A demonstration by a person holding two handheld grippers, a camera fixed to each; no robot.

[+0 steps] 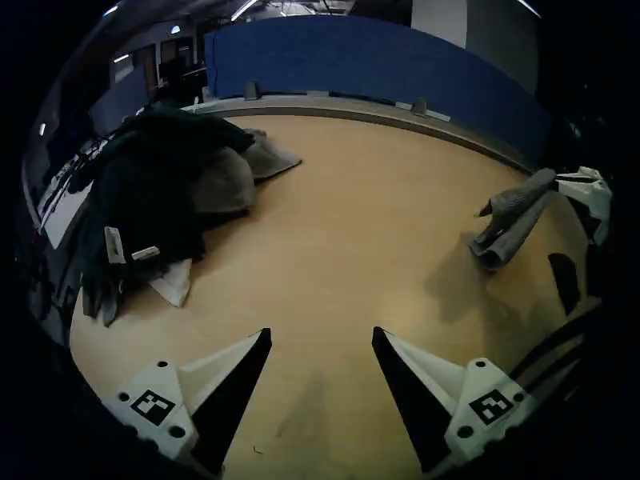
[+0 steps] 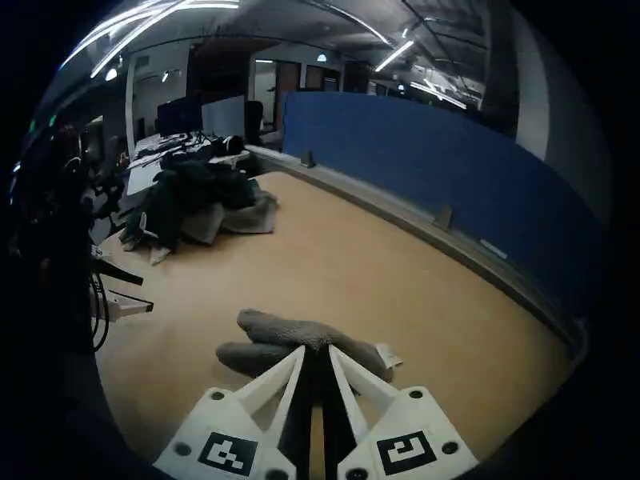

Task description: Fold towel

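Looking out along the left gripper (image 1: 321, 332) first: hovers low over the pale wooden table (image 1: 360, 224) with both white fingers spread wide and nothing between them. Finds the grey towel (image 1: 512, 220) well off to the right of those fingers, bunched into a thick rumpled roll and dangling from the right gripper (image 1: 564, 188), clear of the tabletop to judge by the shadow underneath. Reads its long axis as a slant, down and leftward from that grip toward the free end. Passes a heap of dark clothes (image 1: 160, 184) far left, soft and slumped, well apart from the action, with a blue partition (image 1: 360, 64) behind. Switching to the right gripper view: shows the fingers pinched together on a fold of the towel, with plush terry bulging either side of the tips. Leaves the right side holding and the left side free, so probably calls for the left to reach rightward to the loose low end before spreading the cloth flat.
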